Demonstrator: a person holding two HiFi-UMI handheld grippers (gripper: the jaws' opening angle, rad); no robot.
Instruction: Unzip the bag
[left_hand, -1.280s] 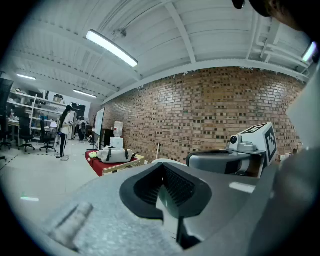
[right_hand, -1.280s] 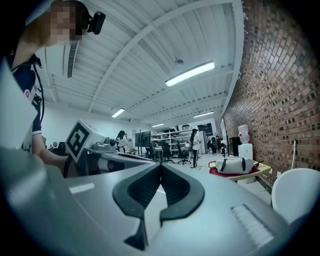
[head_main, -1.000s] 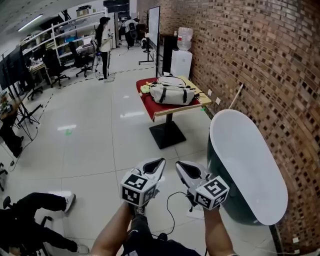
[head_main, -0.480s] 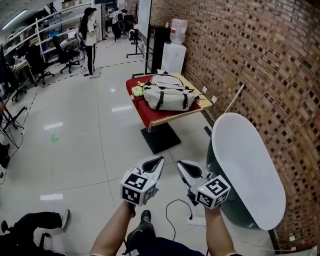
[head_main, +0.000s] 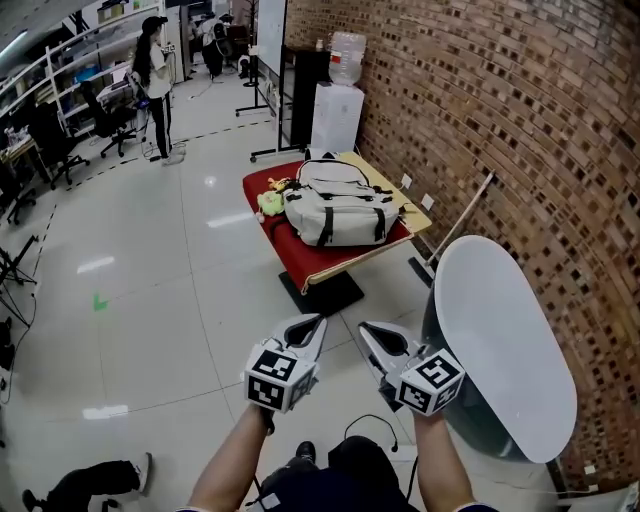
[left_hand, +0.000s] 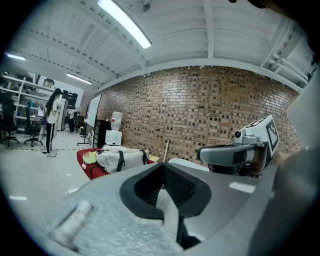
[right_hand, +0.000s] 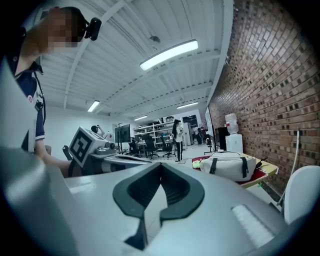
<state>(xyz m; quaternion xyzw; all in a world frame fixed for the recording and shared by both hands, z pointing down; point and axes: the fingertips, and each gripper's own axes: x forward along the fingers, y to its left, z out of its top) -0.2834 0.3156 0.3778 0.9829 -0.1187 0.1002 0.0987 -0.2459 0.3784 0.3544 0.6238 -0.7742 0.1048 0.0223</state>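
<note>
Brick-walled workshop, glossy floor, small table (head_main: 295, 252) under red cloth close to the brick wall (head_main: 480, 120). Finds the grey bag (head_main: 335, 218) lying on its side across the table's middle, reaching toward the right edge; presumably set flat there for working the zip from above, zip line too small to trace at this range. Notes a yellow-green soft toy (head_main: 268, 203) at the left edge, just beside the bag.

Records left gripper (head_main: 314, 325) and right gripper (head_main: 370, 330) side by side, low in the head view, well apart from table and bag. Reads both pairs of jaws pressed together with nothing between them: sensible, by judgement, with no target within reach.

Observes forearms extended forward, roughly parallel; grippers aimed ahead toward the table and tipped slightly down, marker cubes uppermost. Rates the task as not yet begun: approach stage.
</note>
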